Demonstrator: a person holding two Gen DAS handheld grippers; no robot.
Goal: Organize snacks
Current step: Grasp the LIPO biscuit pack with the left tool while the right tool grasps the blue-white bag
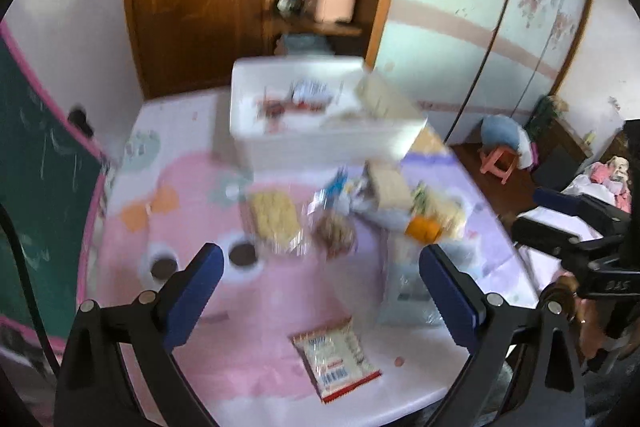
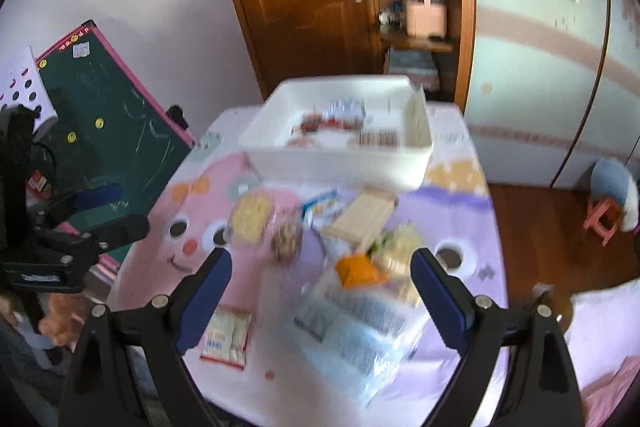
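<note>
Both the left tongs (image 1: 320, 291) and right tongs (image 2: 322, 287) hang wide and empty above the worktop (image 2: 460, 211). The white bin (image 2: 340, 151) at 12 o'clock holds some packets, so sorting seems midway. Next likely calls for closing on the big clear packet (image 2: 360, 331) below the right tongs.

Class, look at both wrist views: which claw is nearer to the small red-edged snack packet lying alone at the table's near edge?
Left. The left claw hangs open just above and behind the red-edged packet, which lies between its fingers. The right claw is off to the packet's right, over the large clear bag.

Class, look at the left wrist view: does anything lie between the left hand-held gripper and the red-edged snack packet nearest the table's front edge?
Nothing visible does. The left hand-held gripper is open above the snack packet, with only bare tablecloth around it.
</note>
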